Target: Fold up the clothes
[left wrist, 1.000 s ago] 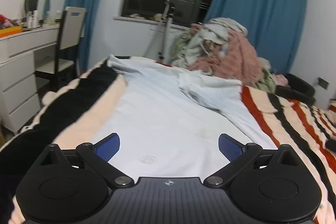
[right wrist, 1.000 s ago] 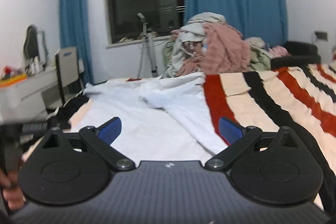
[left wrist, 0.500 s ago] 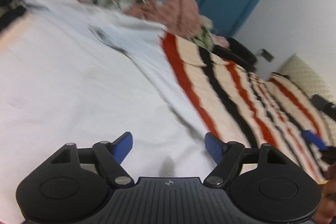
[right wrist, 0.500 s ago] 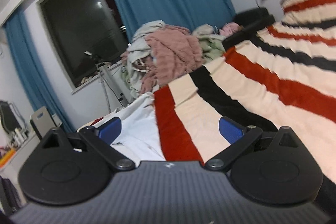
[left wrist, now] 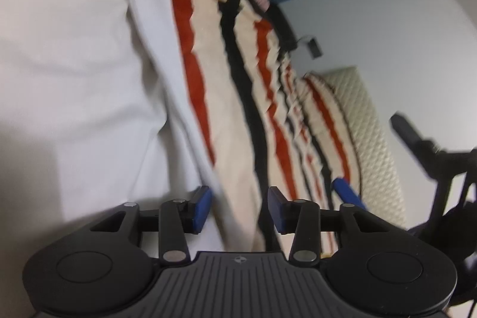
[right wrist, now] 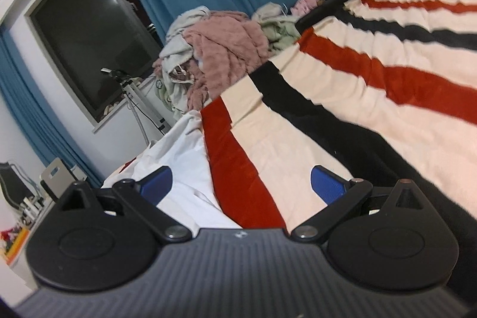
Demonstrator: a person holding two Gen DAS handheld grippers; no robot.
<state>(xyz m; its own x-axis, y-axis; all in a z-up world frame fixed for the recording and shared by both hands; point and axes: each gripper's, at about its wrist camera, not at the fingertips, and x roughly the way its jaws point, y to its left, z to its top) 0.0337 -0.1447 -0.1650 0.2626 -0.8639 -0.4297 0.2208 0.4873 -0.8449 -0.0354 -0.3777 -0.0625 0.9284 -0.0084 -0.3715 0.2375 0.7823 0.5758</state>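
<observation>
Left wrist view, blurred: a white garment [left wrist: 77, 73] lies spread on the left of a striped blanket [left wrist: 238, 97]. The left gripper [left wrist: 238, 209] hovers at the garment's edge, fingers partly apart, seemingly holding nothing. Right wrist view: the garment [right wrist: 182, 169] lies left, the right gripper [right wrist: 241, 184] wide open and empty over the blanket [right wrist: 342, 97], a clothes pile [right wrist: 214, 55] beyond.

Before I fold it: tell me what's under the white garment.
The striped blanket shows beside the white garment and runs beneath its edge. Whatever else lies under the garment is covered.
</observation>
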